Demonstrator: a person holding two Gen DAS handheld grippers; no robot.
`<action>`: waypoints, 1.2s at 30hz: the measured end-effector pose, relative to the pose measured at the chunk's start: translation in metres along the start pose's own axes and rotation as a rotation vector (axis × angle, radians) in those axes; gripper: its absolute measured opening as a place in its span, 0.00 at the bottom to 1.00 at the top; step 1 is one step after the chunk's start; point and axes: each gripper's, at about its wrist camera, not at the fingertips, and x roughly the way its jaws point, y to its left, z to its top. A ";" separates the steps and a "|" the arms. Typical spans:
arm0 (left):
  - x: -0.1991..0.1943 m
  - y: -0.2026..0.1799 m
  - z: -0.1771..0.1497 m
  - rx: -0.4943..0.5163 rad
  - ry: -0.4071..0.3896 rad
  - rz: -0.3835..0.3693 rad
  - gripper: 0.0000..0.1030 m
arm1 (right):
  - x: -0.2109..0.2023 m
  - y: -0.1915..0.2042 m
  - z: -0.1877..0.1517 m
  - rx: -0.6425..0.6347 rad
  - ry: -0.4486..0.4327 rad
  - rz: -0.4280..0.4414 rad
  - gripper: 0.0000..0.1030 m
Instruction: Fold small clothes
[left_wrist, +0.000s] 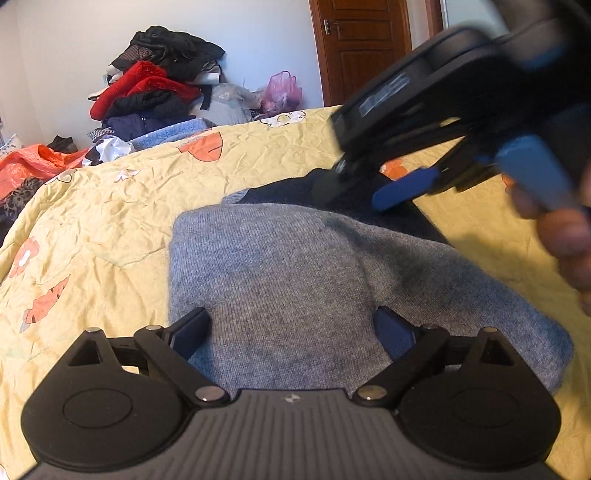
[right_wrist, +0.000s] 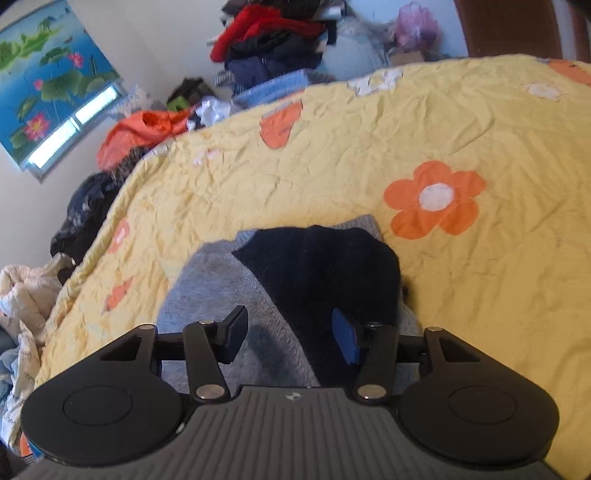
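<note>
One small grey knitted garment (left_wrist: 280, 280) with a dark navy, almost black section (right_wrist: 325, 273) is laid flat on the crumpled yellow quilt with orange-and-white flowers (left_wrist: 122, 206). Grey knit is doubled over, with a rounded fold edge seen on the left side in the left wrist view; the navy part sits at the far end and partly overlaps the grey. Fabric surface is fuzzy, with a soft ridge running up the middle of the grey part.

Left gripper (left_wrist: 291, 334) is held low over the near end of the grey knit, jaws spread wide, nothing pinched; whether the fingers (left_wrist: 192, 332) touch the cloth cannot be told. Right gripper (right_wrist: 291, 334) is held above the boundary of grey and navy, jaws spread, nothing between them. In the left wrist view the right gripper is seen motion-blurred at upper right, tips angled down at the navy part, with the person's right hand (left_wrist: 569, 240) wrapped on its handle.

Beyond the quilt's far edge a tall pile of red, black and navy clothes (left_wrist: 155, 81) is stacked against the wall, beside a pink plastic bag (left_wrist: 282, 90) with contents not discernible. An orange plastic bag (left_wrist: 33, 162) is seen at the left edge
</note>
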 end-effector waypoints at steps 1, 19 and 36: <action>0.000 0.000 0.000 0.002 -0.002 0.001 0.94 | -0.010 0.001 -0.004 -0.008 -0.030 0.023 0.56; -0.081 0.004 -0.049 -0.074 -0.040 0.074 0.94 | -0.112 0.017 -0.101 -0.183 -0.208 -0.118 0.83; -0.086 0.006 -0.092 -0.267 0.100 0.075 1.00 | -0.079 0.031 -0.178 -0.226 -0.018 -0.471 1.00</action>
